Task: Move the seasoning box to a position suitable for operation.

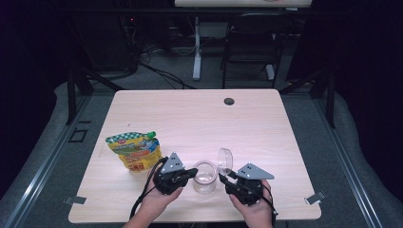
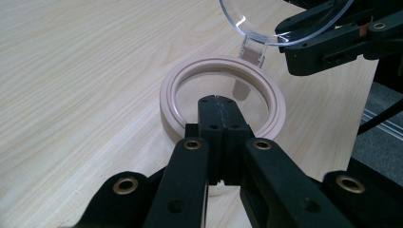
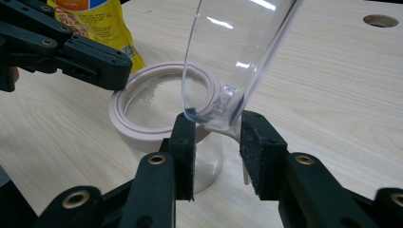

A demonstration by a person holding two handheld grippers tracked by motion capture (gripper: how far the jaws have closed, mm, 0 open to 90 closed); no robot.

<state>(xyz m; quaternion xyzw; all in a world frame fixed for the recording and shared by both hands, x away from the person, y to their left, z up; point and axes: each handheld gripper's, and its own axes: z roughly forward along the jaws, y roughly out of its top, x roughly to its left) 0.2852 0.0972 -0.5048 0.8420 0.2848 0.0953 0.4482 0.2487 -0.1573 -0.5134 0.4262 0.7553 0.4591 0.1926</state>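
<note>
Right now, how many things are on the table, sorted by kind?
Clear jar with a flip-up lid: 1
Yellow snack pouch: 1
Claws, left and right: 2
Total: 4

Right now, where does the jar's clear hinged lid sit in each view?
High view: clear lid stands open, right of the jar, bottom centre.
Left gripper view: top right, held by the right gripper.
Right gripper view: upper centre, rising between the jaws.
Shared landmark: the jar's beige rim.
</note>
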